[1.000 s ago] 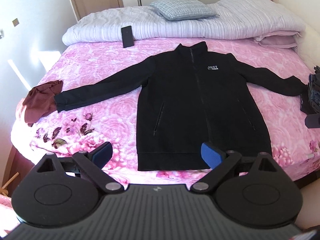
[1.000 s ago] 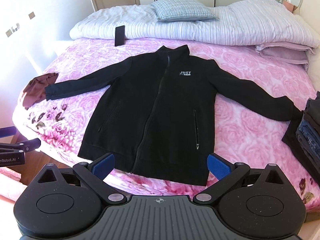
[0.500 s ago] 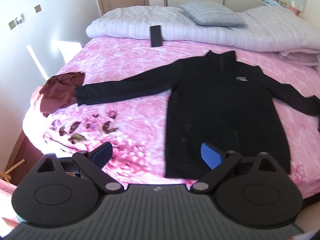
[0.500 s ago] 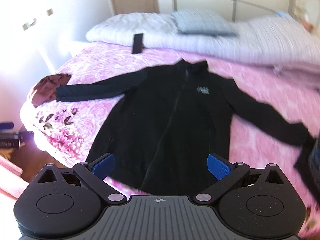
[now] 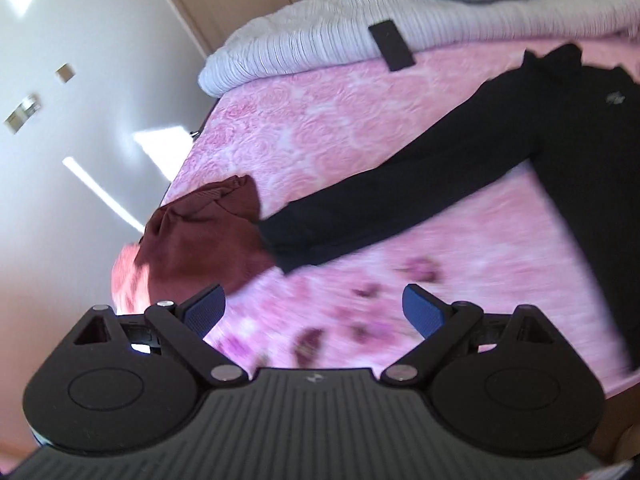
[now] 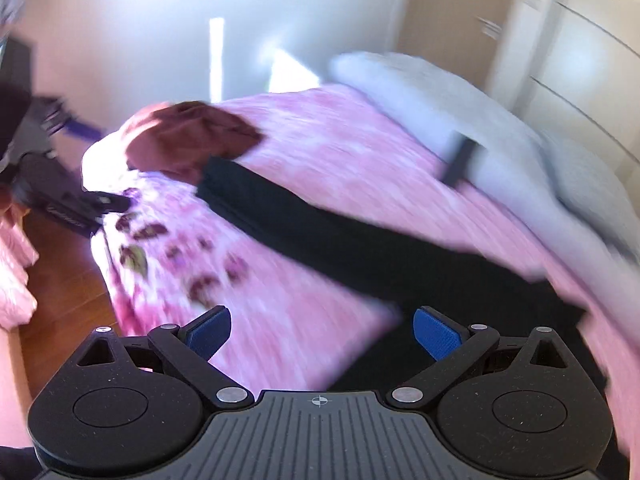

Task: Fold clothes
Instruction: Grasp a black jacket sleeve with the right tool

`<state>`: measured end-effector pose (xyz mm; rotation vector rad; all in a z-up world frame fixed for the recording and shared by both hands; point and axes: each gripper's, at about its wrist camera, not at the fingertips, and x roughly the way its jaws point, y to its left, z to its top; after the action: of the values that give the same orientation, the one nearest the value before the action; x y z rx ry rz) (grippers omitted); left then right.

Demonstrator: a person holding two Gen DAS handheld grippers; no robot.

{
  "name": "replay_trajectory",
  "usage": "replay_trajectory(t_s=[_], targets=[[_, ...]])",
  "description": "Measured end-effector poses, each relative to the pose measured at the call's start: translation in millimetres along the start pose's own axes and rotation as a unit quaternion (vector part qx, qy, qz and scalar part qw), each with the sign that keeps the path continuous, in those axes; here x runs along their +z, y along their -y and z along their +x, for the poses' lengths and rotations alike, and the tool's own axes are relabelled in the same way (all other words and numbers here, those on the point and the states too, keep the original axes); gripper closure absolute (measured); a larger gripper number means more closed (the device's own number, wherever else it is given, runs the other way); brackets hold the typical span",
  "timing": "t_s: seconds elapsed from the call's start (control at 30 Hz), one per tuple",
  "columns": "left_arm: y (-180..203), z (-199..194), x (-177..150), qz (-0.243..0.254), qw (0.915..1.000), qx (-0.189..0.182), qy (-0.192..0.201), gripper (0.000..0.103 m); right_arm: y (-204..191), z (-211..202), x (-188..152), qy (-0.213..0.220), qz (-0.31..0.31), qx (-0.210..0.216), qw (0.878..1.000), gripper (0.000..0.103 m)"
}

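Black jacket (image 5: 580, 152) lay flat on pink bed cover (image 5: 320, 120), one sleeve (image 6: 320, 228) stretched out. Sleeve end touched dark red cloth (image 5: 200, 236) at bed edge. Black flat thing (image 5: 391, 46) leaned on white blanket (image 5: 300, 40). Left gripper (image 5: 314, 312) wide open, empty. Right gripper (image 6: 322, 332) wide open, empty.

Blurred: black jacket sleeve (image 6: 320, 236) on pink bedspread (image 6: 304, 140), cuff apparently touching maroon garment (image 6: 188, 136).

Our left wrist view: tilted, from bed foot edge toward headboard. Our right wrist view: blurred, facing left wall. Both share black sleeve (image 5: 400, 196) (image 6: 320, 232), maroon garment (image 5: 204, 236) (image 6: 188, 140).
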<state>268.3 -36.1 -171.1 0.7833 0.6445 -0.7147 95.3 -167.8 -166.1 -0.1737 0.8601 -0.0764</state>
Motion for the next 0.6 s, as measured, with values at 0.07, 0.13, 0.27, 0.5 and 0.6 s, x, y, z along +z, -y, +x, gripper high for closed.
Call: replay_trajectory(t_s=[0.07, 0.13, 0.27, 0.5, 0.6], targets=[[-18.5, 24.5, -5.5, 0.016, 0.9998, -0.006, -0.002, 0.01, -25.5, 59.0, 31.8, -0.001, -0.046, 0.011, 0.999, 0.031], [-31.9, 41.8, -11.1, 0.029, 0.9995, -0.012, -0.003, 0.01, -49.7, 118.6, 58.3, -0.003, -0.088, 0.022, 0.996, 0.033], [-58.6, 76.3, -22.3, 0.054, 0.9983, -0.023, -0.005, 0.013, -91.7, 222.1, 84.5, -0.002, -0.171, 0.039, 0.984, 0.034], [-105.4, 136.6, -42.0, 0.098, 0.9942, -0.043, -0.008, 0.014, -141.9, 320.2, 97.1, 0.007, -0.283, 0.06, 0.957, 0.056], [-115.8, 151.8, -43.1, 0.111, 0.9926, -0.049, -0.008, 0.014, -148.2, 338.8, 99.8, -0.004, -0.298, 0.056, 0.953, 0.056]])
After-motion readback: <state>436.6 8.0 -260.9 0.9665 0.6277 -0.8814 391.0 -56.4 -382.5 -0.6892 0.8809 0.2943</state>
